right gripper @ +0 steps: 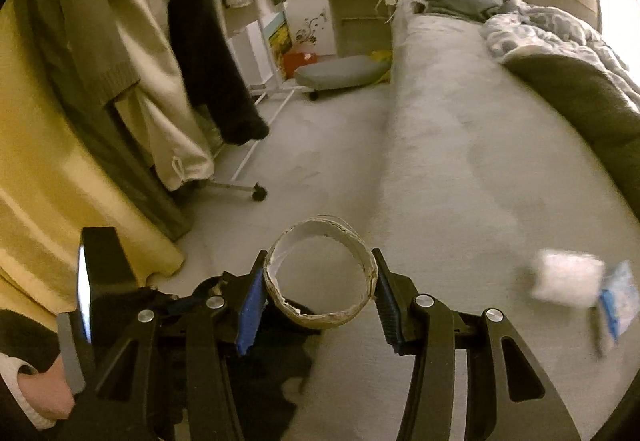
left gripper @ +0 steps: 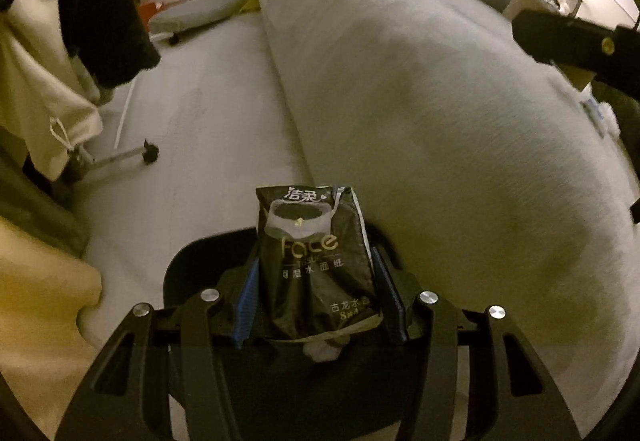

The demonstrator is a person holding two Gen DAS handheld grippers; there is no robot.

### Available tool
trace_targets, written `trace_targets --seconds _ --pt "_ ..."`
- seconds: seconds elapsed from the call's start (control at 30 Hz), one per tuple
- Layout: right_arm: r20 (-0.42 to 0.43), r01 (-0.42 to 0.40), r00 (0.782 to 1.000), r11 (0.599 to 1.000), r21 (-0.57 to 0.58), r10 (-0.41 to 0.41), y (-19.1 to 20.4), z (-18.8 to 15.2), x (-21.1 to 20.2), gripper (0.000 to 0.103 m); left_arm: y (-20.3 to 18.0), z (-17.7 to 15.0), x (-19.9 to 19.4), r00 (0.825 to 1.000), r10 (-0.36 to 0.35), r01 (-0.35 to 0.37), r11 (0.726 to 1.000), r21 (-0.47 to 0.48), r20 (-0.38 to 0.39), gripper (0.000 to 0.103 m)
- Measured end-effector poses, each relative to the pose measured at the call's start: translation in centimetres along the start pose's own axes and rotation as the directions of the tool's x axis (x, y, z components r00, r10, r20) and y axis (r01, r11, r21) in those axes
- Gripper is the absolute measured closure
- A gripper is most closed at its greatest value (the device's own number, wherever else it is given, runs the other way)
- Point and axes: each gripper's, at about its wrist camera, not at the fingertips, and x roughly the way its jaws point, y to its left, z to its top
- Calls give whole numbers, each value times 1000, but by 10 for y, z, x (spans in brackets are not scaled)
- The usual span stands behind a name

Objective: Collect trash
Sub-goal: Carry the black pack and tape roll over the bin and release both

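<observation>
My left gripper (left gripper: 316, 261) is shut on a black tissue pack (left gripper: 316, 241) with "Face" printed on it. The pack stands upright between the blue pads, and crumpled white paper (left gripper: 324, 351) shows at its lower end. Under this gripper lies a dark rounded bin or bag (left gripper: 192, 269). My right gripper (right gripper: 319, 257) is shut on a worn cardboard tape ring (right gripper: 320, 315), hollow side facing the camera. Black bag material (right gripper: 272, 373) lies below it. In the right wrist view the left gripper's body (right gripper: 100, 281) sits at the lower left, held by a hand (right gripper: 40, 393).
A long grey bed (left gripper: 440, 121) fills the right side. On it lie a white wad (right gripper: 568, 279) and a blue-and-white wrapper (right gripper: 620, 301). Hanging clothes on a wheeled rack (right gripper: 256, 193) stand at left, with a yellow curtain (right gripper: 48, 181). A low grey stool (right gripper: 340, 75) stands at the far end.
</observation>
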Motion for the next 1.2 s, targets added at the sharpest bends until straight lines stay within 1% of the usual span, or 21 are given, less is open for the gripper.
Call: trace_targets --seconds 0.13,0.23,0.4,0.53,0.73,0.87,0.97,1.0,1.2 --pt "-22 -10 1000 1000 -21 10 14 1 16 53 14 -13 15 998 37 -37 999 -1 -54 48" --pt "-41 -13 999 1000 -28 12 21 -1 25 53 25 -25 28 994 47 -49 999 -10 -102 48" --pt "-56 -20 998 1000 -14 19 25 -2 34 53 34 -42 42 986 42 -43 999 -5 -161 48" --pt "-63 -22 998 1000 -10 22 30 -1 41 53 38 -54 51 980 22 -27 999 -25 -199 48" --pt "-89 -40 995 999 -22 38 40 -5 52 53 41 -78 71 956 -1 -12 999 -42 -295 48" --pt "-112 -57 992 998 -24 54 46 -7 62 53 42 -86 70 953 -13 1 999 -37 -303 45" --pt "-134 -60 989 998 -30 56 52 -11 73 53 47 -84 63 956 -24 12 999 -44 -292 36" --pt "-141 -61 988 998 -30 57 53 -12 76 53 49 -84 59 959 -27 14 999 -47 -283 35" --pt "-181 -50 983 998 -32 43 59 -18 97 53 62 -85 42 969 -26 14 999 -52 -247 33"
